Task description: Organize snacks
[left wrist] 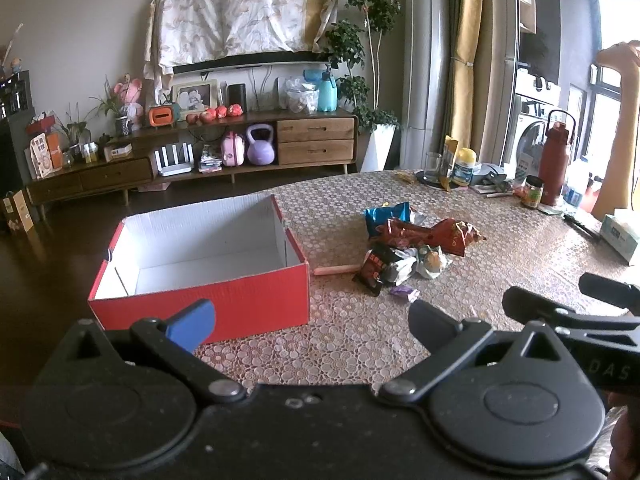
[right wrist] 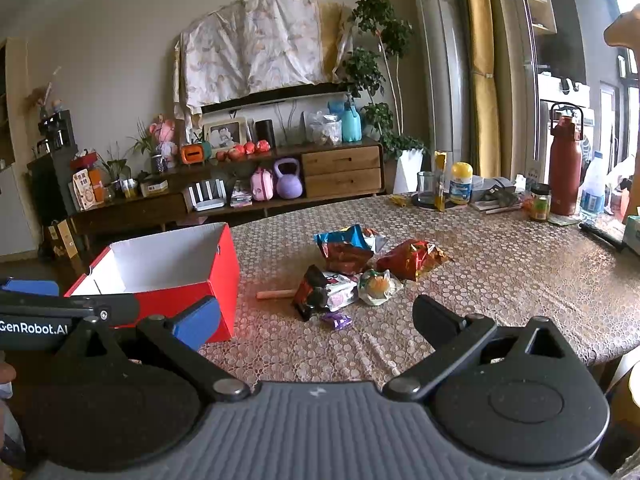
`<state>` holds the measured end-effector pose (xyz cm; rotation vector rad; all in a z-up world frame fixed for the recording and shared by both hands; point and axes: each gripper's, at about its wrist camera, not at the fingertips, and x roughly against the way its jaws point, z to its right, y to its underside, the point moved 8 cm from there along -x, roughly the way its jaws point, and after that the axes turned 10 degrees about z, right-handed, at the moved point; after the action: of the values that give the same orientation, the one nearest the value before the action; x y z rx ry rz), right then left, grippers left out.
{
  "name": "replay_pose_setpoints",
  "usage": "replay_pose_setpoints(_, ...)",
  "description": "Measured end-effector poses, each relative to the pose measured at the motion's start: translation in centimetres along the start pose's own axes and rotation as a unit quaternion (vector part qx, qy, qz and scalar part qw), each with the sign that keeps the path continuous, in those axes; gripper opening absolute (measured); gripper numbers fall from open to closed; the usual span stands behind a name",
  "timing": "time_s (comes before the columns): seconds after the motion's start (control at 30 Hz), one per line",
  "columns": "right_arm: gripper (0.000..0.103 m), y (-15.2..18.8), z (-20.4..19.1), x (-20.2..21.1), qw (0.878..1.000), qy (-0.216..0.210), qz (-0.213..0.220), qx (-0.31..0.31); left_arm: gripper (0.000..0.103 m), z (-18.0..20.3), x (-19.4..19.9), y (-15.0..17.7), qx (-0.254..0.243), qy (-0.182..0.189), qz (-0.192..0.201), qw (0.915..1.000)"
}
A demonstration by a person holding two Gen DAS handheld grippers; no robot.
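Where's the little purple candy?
The small purple wrapped candy lies on the table at the near edge of the snack pile, just in front of the black-and-red packet, to the right of the red box in both views.

We see a red cardboard box (left wrist: 208,300) with a white inside, a tabletop (left wrist: 500,248) under beige circle-patterned lace, blue (left wrist: 386,216), red (left wrist: 452,236) and black (left wrist: 374,268) foil snack packets, and a small purple wrapped sweet (left wrist: 404,292).

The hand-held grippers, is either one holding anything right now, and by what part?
Nothing is held. The left hand-held gripper and the right hand-held gripper are both open and empty; the snack packets lie on the table beside the empty red box.
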<state>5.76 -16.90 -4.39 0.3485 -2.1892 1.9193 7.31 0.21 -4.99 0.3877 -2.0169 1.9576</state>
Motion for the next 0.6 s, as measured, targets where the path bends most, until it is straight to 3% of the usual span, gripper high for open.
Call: replay_pose_setpoints(0.6, 0.103, 0.06, -0.10, 0.01, 1.000, 0.000, -0.001, 0.000, 0.103, 0.05, -0.02, 0.03, 0.000, 0.001, -0.001, 1.0000)
